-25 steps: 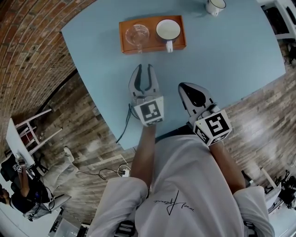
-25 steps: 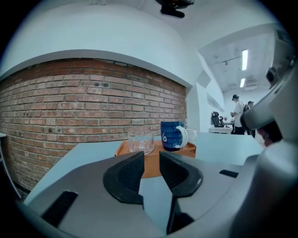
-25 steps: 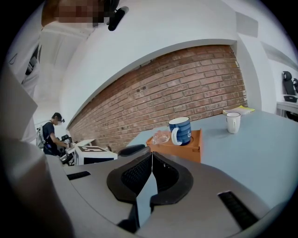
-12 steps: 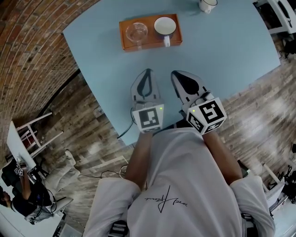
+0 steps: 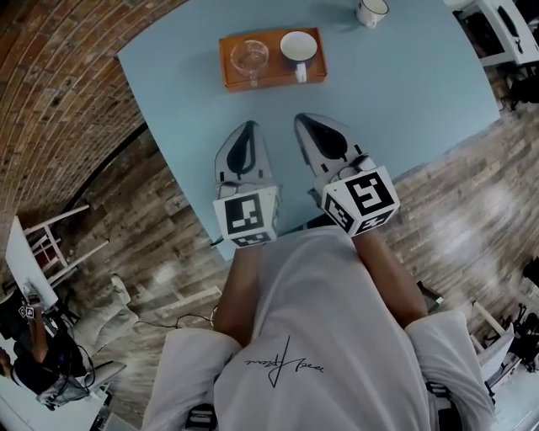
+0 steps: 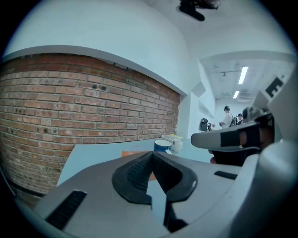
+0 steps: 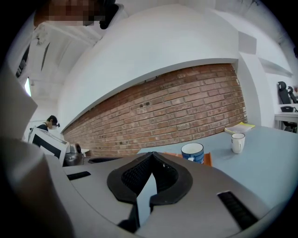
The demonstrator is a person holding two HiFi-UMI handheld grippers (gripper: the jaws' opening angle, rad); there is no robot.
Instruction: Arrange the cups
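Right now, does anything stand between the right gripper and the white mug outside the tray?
Nothing visible: only bare table lies between right gripper and white mug. The orange tray's corner sits close beside that path.

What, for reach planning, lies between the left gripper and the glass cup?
Head view: only bare blue table and the rim of the orange tray separate the left gripper from the glass cup.

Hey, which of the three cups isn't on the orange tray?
The white mug, standing alone on the blue table. The clear glass and the blue mug both sit on the orange tray.
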